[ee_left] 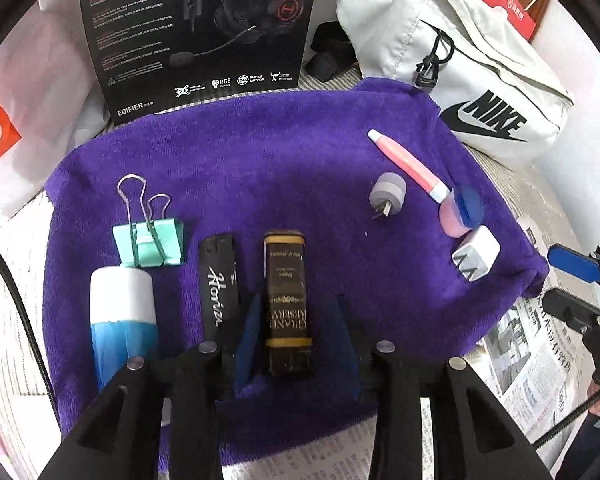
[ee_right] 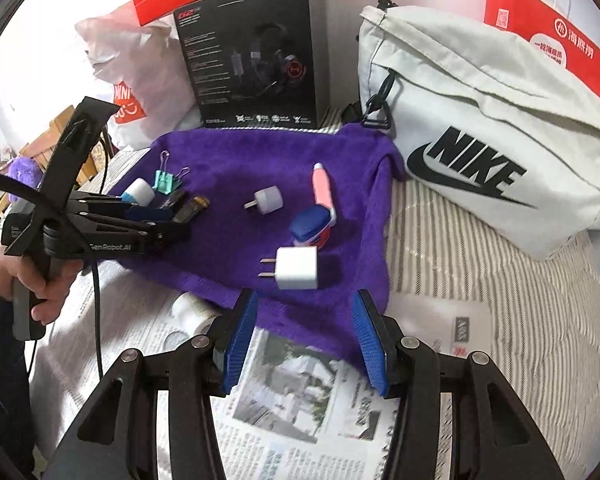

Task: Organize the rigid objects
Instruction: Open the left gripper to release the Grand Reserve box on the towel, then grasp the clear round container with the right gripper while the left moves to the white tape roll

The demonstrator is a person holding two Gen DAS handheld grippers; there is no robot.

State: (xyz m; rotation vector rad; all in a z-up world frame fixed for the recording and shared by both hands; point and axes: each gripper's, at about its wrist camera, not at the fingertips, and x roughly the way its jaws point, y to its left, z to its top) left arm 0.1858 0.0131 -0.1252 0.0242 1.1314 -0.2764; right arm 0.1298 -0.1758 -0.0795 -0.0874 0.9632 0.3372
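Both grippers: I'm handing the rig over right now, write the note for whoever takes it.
Left gripper: open, fingers on either side of the dark Grand Reserve box, not visibly clamped.
Right gripper: open, empty, hanging over the near edge of the purple towel.
Lined up at the towel's left: blue-and-white tube, teal binder clip, black Horizon case, then the box.
Still scattered at right: round grey plug, pink pen, blue-capped pink item, white charger.

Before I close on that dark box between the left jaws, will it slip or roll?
The dark box looks flat-sided and rigid, so probably no rolling. Its glossy faces may slide slightly. The soft purple towel should resist skidding.
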